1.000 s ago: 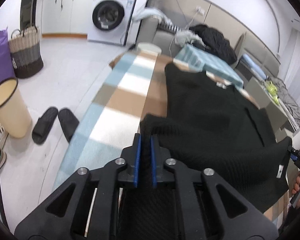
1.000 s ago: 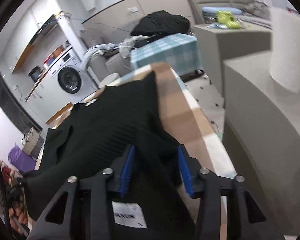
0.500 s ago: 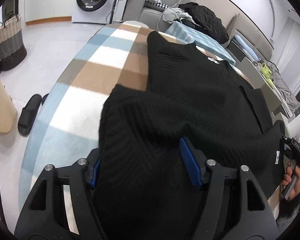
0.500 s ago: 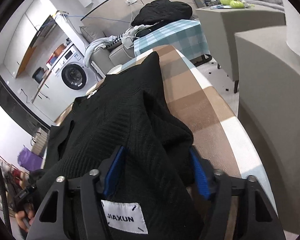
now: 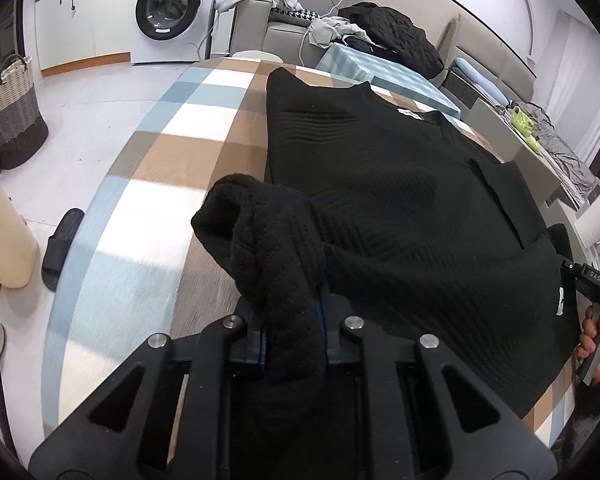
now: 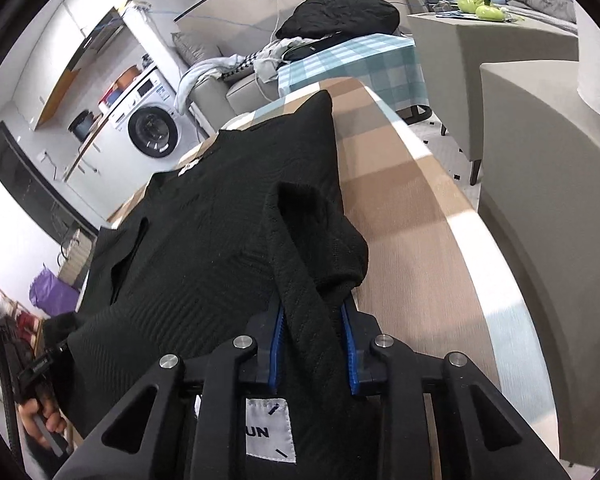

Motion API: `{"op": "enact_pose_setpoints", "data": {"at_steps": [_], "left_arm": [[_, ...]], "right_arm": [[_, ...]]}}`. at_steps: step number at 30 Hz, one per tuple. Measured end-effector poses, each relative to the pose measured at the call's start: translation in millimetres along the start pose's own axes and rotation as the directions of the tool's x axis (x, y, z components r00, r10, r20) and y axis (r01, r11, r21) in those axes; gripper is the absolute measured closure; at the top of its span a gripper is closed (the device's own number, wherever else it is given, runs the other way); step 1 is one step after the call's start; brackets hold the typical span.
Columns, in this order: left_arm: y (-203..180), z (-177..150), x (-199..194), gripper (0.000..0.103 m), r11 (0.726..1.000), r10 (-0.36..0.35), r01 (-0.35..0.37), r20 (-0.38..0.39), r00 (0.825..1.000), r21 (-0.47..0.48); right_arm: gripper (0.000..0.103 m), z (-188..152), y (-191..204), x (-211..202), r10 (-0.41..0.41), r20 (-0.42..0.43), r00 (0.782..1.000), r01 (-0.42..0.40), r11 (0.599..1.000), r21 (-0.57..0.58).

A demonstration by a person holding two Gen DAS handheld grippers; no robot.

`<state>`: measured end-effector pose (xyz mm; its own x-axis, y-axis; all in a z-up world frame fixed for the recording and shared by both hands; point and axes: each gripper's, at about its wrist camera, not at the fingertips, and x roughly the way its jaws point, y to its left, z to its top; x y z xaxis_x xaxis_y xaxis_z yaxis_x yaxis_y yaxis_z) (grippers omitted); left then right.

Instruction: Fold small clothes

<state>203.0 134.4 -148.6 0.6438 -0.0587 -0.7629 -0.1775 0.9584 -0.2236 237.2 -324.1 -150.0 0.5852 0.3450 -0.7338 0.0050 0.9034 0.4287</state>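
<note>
Left wrist view: left claw (image 5: 292, 334) has just been closing and is now pinching the black knit top's (image 5: 400, 200) hem; right claw (image 6: 314, 346) likewise. Top lying on checked tabletop (image 5: 160, 184); hem is being readied for folding.

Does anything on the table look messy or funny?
Yes. The black knitted sweater lies mostly flat on the checked tablecloth, but its near corners are bunched into lumps, pinched in the left gripper and the right gripper, whose jaws have just been closing. Nothing looks torn or spilled.
</note>
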Motion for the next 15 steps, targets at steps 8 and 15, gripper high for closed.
{"op": "enact_pose_setpoints", "data": {"at_steps": [8,15], "left_arm": [[6.6,-40.9,-43.6,0.089,0.999,0.018,-0.019,0.015,1.000,0.031],[17.7,-76.5,-76.2,0.089,1.000,0.004,-0.004,0.017,1.000,0.028]], "right_arm": [[0.080,-44.2,3.3,-36.8,0.007,-0.019,1.000,-0.008,1.000,-0.031],[0.080,-75.8,3.7,-62.7,0.020,-0.026,0.999,-0.021,0.999,-0.025]]}}
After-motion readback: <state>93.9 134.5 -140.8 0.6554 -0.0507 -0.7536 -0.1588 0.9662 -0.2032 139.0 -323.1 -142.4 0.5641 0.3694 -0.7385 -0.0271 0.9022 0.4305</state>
